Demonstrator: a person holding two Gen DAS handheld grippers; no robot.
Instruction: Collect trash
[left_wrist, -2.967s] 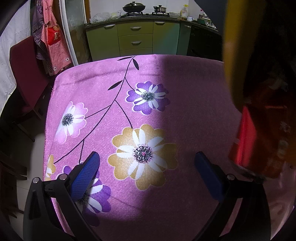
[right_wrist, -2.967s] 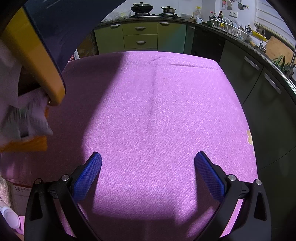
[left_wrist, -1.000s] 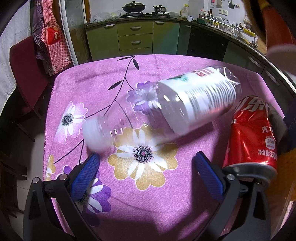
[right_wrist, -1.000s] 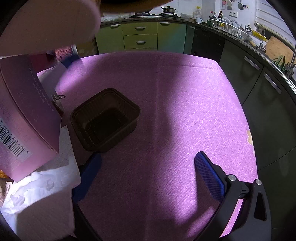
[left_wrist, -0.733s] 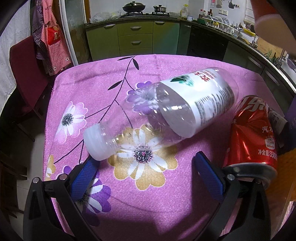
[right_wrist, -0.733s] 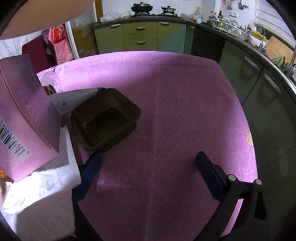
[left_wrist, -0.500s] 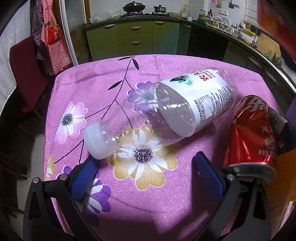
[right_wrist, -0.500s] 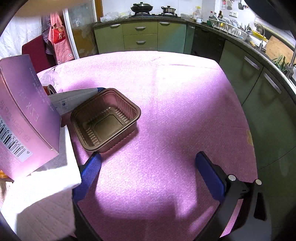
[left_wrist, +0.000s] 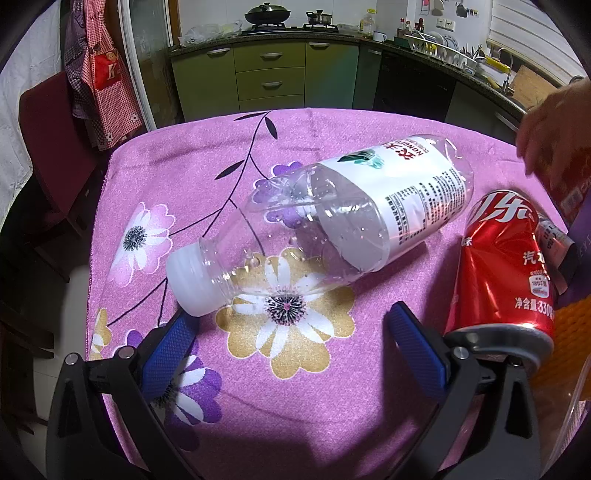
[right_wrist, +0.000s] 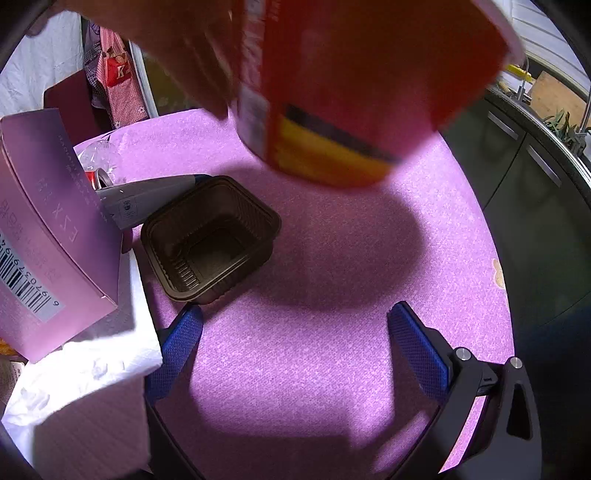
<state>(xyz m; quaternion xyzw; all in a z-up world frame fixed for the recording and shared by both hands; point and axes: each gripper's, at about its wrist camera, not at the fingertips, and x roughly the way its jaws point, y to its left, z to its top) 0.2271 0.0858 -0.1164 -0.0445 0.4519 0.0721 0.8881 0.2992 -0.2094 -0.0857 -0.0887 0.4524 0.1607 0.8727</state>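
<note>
In the left wrist view my left gripper (left_wrist: 291, 350) is open and empty above the purple flowered tablecloth (left_wrist: 184, 177). A clear plastic bottle (left_wrist: 332, 218) lies on its side just ahead of it. A dented red can (left_wrist: 502, 266) lies by the right finger. In the right wrist view my right gripper (right_wrist: 295, 347) is open and empty. A brown plastic tray (right_wrist: 210, 240) sits ahead of its left finger. A pink box (right_wrist: 48, 236), a white tissue (right_wrist: 85, 373) and a grey tube (right_wrist: 144, 199) lie at the left. A bare hand holds a blurred red and yellow package (right_wrist: 362, 92) above the table.
Green kitchen cabinets (left_wrist: 273, 74) and a stove with pots stand behind the table. A dark red chair (left_wrist: 48, 147) stands at the table's left edge. The hand (left_wrist: 554, 133) shows at the right of the left wrist view. Dark cabinets (right_wrist: 535, 206) run along the right.
A hand has set trash onto the cloth: bottle, can, tray, box and tissue. The hand now brings a red and yellow package in over the table. Neither gripper has moved.
</note>
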